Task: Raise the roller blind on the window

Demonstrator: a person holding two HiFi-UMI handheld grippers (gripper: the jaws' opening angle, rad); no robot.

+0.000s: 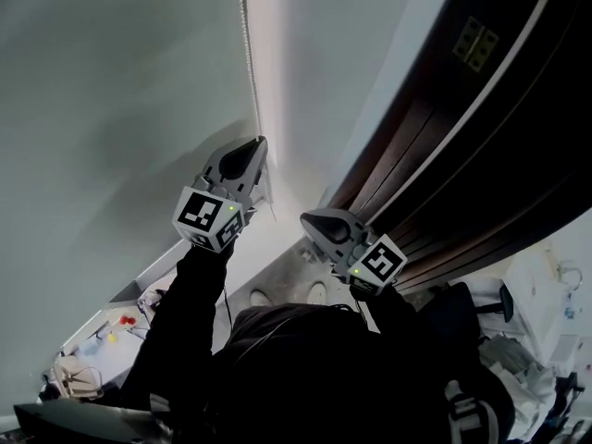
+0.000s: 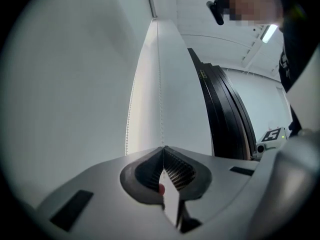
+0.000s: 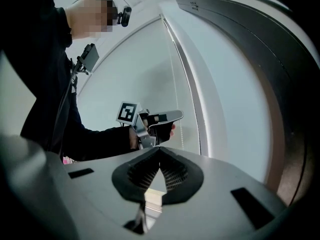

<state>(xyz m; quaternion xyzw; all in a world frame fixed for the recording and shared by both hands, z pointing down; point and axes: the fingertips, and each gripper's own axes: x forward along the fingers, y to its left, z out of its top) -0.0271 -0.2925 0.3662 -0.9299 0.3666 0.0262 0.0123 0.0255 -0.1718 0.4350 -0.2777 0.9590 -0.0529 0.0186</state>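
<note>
Grey roller blind (image 1: 120, 109) hangs drawn down on the left. Left tongs (image 2: 162, 150) are pressed together, seemingly pinching its bead chain (image 2: 160, 94) beside the white frame (image 1: 273, 81); right tongs (image 3: 160, 150), near them, are closed on nothing.

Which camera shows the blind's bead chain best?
The left gripper view: the bead chain runs straight up from the shut tongs of the left gripper, beads distinct. The head view shows the chain thinner; the right gripper view shows it only faintly.
</note>
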